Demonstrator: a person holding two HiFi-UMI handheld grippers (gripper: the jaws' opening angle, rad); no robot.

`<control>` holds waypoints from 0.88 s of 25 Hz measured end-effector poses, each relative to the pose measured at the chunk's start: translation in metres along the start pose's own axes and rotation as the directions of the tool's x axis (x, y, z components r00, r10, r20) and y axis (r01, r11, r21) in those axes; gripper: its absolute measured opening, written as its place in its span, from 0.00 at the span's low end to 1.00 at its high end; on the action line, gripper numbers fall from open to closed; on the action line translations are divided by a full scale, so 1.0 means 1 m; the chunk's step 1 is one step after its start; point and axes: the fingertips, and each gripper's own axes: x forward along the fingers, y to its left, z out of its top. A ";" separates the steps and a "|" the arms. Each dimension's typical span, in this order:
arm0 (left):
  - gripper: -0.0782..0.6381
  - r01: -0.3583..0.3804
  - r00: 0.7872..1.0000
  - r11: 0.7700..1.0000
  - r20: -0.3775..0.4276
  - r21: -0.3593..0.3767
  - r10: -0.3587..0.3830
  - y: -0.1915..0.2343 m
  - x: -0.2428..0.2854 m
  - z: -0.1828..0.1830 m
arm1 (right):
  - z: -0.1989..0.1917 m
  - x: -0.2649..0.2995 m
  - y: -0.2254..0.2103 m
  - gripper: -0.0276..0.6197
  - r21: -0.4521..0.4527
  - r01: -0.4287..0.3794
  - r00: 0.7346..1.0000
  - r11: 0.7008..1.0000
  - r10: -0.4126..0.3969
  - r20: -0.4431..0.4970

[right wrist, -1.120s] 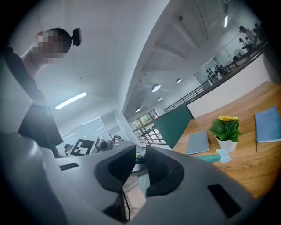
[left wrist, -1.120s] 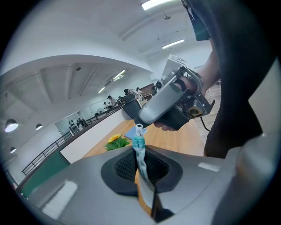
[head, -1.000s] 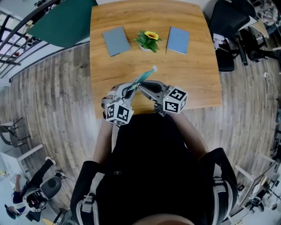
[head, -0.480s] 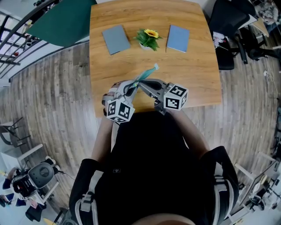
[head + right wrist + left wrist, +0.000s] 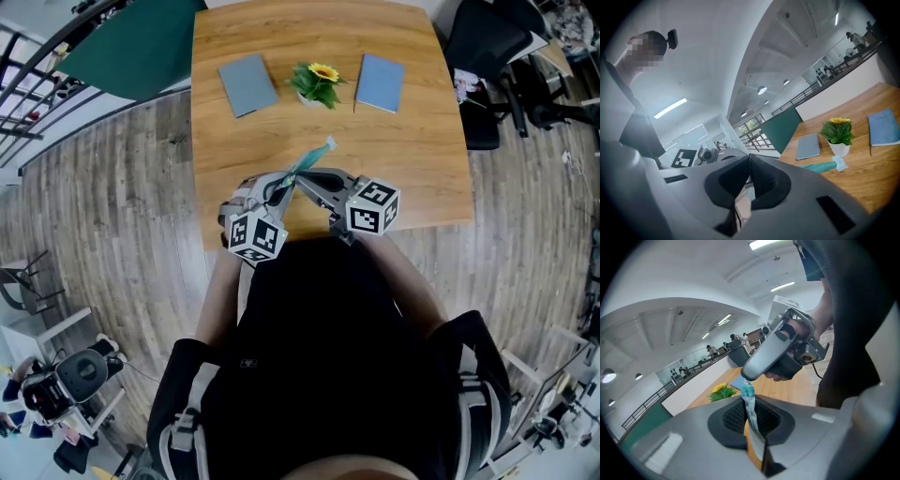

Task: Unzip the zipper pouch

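Mid-frame in the head view, the zipper pouch [image 5: 311, 161] juts out over the wooden table [image 5: 412, 159]. The left gripper [image 5: 753, 420] clamps its near edge as an anchor. The right gripper [image 5: 749, 180], pinched shut just beside, seemingly grips the pouch's zipper side, ready to pull.

The head view sits above the person and looks steeply down: the torso fills the bottom, the table [image 5: 412, 159] lies across the top, and floor shows all round. It is the farthest view (both grippers show small, at the table's near edge). The left gripper view rides on the left gripper [image 5: 278, 190] and looks along its jaws. Its wide lens takes in much ceiling, and the right gripper [image 5: 300, 180] is very near. The right gripper view looks almost level across the table toward the flower [image 5: 319, 82] and notebooks [image 5: 248, 86]. All three views share table and flower. The pouch [image 5: 314, 157] shows in the head and left gripper views.
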 end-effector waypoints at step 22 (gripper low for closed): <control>0.13 -0.006 1.000 0.999 -0.031 -0.046 0.005 -0.001 0.000 -0.013 | -0.008 0.009 -0.003 0.05 -0.044 0.060 0.997 0.997 -0.062 -0.039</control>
